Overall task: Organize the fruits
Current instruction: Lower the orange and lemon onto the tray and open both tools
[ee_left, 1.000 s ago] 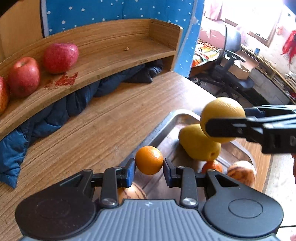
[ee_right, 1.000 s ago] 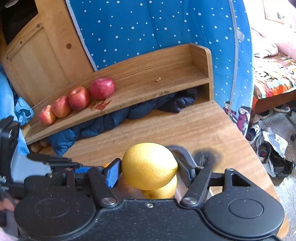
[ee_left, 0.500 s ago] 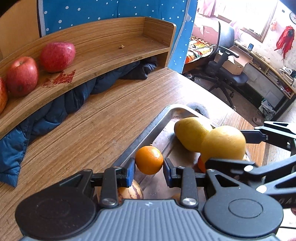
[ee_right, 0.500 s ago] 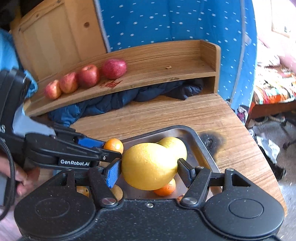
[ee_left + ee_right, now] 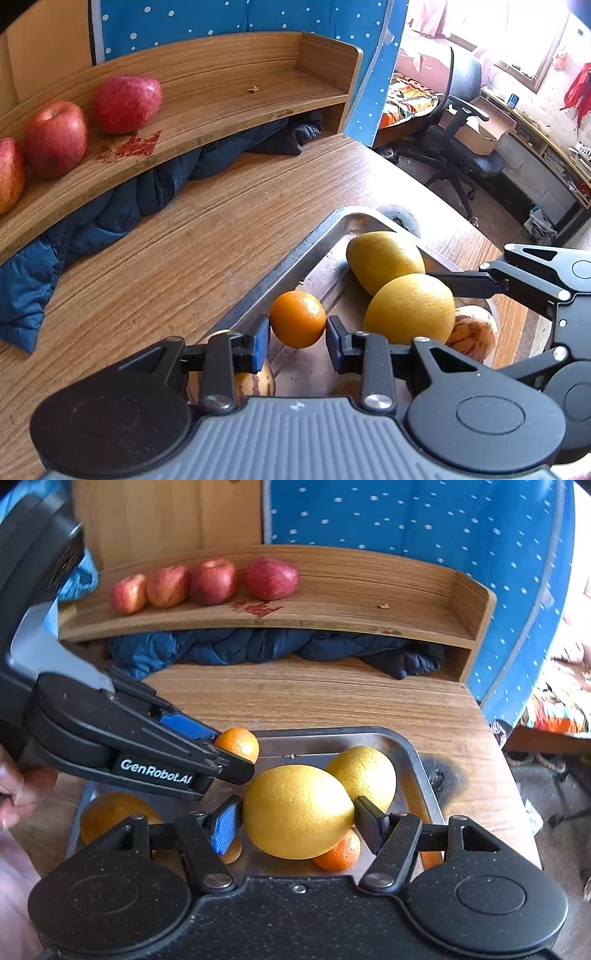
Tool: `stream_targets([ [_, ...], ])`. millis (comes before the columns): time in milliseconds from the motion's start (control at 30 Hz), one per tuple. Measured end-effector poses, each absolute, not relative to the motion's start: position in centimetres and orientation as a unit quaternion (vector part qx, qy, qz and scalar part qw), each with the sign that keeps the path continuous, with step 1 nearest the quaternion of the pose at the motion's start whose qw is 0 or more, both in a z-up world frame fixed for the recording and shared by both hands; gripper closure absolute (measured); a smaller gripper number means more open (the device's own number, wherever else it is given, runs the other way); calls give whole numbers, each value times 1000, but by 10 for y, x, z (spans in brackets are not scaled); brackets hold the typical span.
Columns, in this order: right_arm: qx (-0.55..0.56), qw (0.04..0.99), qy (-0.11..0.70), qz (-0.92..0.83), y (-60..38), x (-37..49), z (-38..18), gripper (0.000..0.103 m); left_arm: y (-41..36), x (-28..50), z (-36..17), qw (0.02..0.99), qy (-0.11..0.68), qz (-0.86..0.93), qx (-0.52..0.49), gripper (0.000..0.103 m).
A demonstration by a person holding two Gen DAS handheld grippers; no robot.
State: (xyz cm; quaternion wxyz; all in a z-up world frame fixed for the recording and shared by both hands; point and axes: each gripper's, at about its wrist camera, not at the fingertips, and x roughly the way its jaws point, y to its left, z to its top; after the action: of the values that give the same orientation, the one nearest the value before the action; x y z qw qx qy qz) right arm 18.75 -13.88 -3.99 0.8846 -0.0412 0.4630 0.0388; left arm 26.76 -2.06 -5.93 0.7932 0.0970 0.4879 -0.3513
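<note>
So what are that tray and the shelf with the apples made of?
The tray looks like metal, brushed and dull silver, with a rolled rim that catches glare. The shelf looks like wood or a wood veneer, with visible grain under a smooth, lightly glossy finish.

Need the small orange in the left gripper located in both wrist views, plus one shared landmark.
Left wrist: the small orange sits low centre, clamped between the left gripper's blue pads, over the near edge of the metal tray.
Right wrist: same orange is left of centre, at the tip of the left gripper reaching in from the left.
Shared landmark: the rightmost red apple on the wooden shelf.
</note>
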Motion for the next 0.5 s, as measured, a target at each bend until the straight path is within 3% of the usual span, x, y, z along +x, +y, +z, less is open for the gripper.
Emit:
stream_targets([
  [500,-158,869,462,82,-101,187,-51,36,-17,261,-56,799,491,-334,91,67],
])
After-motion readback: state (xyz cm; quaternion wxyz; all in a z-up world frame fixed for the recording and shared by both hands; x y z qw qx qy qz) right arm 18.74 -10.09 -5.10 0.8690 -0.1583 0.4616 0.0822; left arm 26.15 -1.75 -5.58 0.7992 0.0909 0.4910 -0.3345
